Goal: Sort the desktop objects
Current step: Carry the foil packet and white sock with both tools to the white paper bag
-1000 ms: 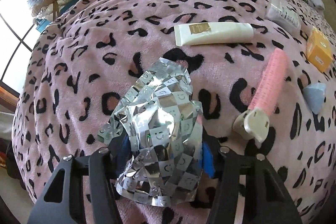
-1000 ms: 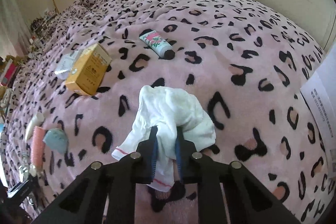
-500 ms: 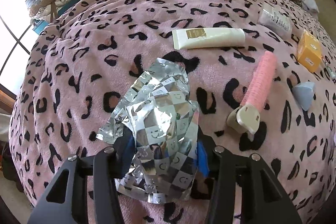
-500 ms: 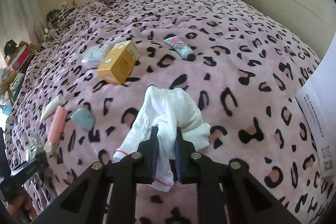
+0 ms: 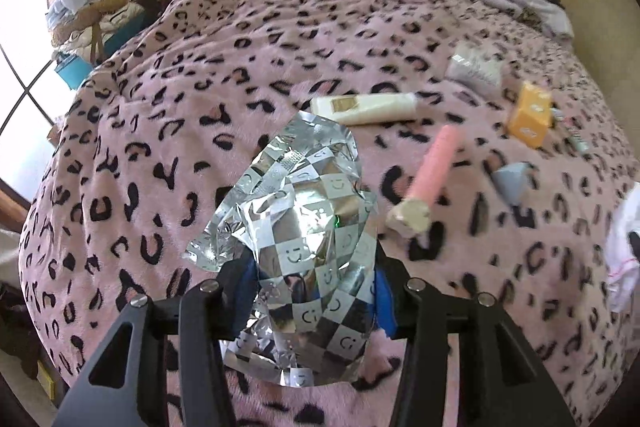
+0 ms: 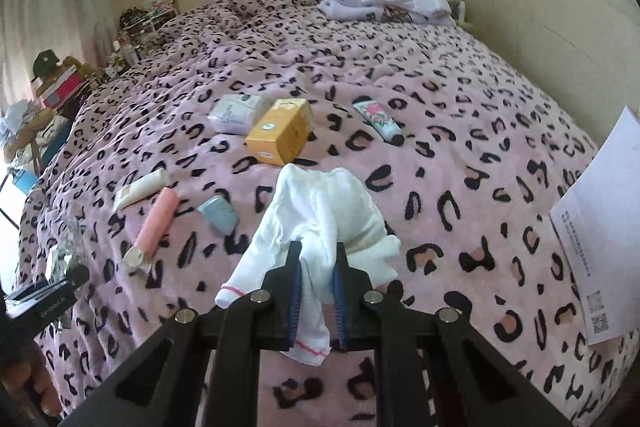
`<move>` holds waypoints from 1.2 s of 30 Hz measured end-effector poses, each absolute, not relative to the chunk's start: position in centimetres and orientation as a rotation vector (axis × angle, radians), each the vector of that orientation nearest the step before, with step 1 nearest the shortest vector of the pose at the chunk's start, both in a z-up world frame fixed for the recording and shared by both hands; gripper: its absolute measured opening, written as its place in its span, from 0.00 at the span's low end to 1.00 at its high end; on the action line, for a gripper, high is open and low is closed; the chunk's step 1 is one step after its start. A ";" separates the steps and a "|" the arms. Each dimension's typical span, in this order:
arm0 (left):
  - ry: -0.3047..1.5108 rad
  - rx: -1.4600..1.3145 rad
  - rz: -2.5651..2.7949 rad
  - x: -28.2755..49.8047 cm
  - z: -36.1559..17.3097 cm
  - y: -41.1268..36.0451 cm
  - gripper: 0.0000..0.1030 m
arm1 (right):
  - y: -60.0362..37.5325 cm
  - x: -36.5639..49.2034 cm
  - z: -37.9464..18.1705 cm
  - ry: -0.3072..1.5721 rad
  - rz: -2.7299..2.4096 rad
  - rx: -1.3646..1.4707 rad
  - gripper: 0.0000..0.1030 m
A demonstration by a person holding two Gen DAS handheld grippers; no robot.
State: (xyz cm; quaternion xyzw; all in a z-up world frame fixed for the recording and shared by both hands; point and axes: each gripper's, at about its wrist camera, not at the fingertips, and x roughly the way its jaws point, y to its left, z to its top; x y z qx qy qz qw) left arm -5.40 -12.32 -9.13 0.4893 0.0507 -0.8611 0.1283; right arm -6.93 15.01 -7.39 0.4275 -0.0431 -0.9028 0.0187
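Bed (image 6: 460, 115): pink leopard-print blanket carries everything.
Foil bag (image 5: 304, 235): silver checkered, long axis running away from the left gripper (image 5: 312, 291), lifted above the bed; the fingers have just been closing and clamp its lower half.
White cloth (image 6: 324, 223): bunched, hanging from the right gripper (image 6: 316, 287), fingers narrow and pinching it.
Cream tube (image 5: 366, 107): crosswise, just beyond the foil bag.
Pink roller (image 5: 430, 179): right of the foil bag, slanting away.
Yellow box (image 6: 280, 137): beyond the cloth.
Blue wedge (image 6: 219, 213): between roller and cloth.
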 end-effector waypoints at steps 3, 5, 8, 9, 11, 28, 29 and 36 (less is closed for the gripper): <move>0.121 1.409 -2.554 -4.3 -7.4 -11.3 0.47 | 14.2 -6.0 -6.5 -0.113 -2.800 1.309 0.13; 0.104 1.406 -2.583 -3.7 -6.5 -10.5 0.47 | 13.6 -5.3 -5.9 -0.091 -2.806 1.298 0.13; 0.071 1.406 -2.619 -2.9 -5.6 -9.2 0.47 | 13.2 -4.3 -5.2 -0.089 -2.805 1.288 0.13; 0.058 1.410 -2.631 -2.6 -5.4 -8.7 0.47 | 13.2 -4.0 -5.0 -0.092 -2.805 1.285 0.13; 0.038 1.422 -2.653 -2.2 -5.1 -7.7 0.47 | 13.3 -3.2 -4.4 -0.101 -2.808 1.277 0.13; -0.120 1.467 -2.904 0.0 -0.9 3.3 0.47 | 19.2 3.9 0.4 -0.144 -2.945 1.217 0.13; -0.131 1.470 -2.918 0.1 -0.6 4.0 0.47 | 19.6 4.2 0.7 -0.146 -2.957 1.214 0.13; -0.189 1.483 -3.010 1.0 1.0 8.9 0.47 | 23.4 6.3 2.4 -0.157 -3.052 1.189 0.13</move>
